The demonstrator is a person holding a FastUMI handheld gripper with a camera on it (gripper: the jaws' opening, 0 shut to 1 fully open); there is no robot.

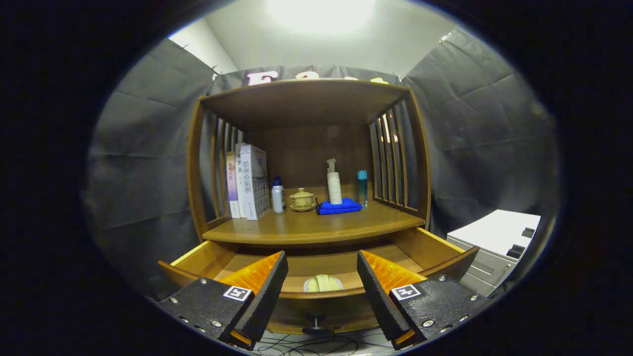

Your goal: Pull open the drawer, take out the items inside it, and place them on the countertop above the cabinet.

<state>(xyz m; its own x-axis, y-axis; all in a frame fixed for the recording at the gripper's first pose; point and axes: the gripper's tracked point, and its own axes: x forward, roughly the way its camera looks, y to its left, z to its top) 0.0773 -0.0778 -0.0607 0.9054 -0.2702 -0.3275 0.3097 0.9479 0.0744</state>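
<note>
A wooden cabinet stands ahead with its drawer pulled open under the countertop. Inside the drawer, close to its front wall, lies a pale yellowish item, partly hidden by that wall. A dark round knob sticks out of the drawer front below it. My gripper is open, held in front of the drawer, fingers wide apart with nothing between them; the pale item shows in the gap beyond them.
On the countertop stand books, a small white bottle, a lidded ceramic cup, a pump bottle on a blue cloth, and a blue bottle. A white-grey unit sits right of the cabinet. Cables lie on the floor.
</note>
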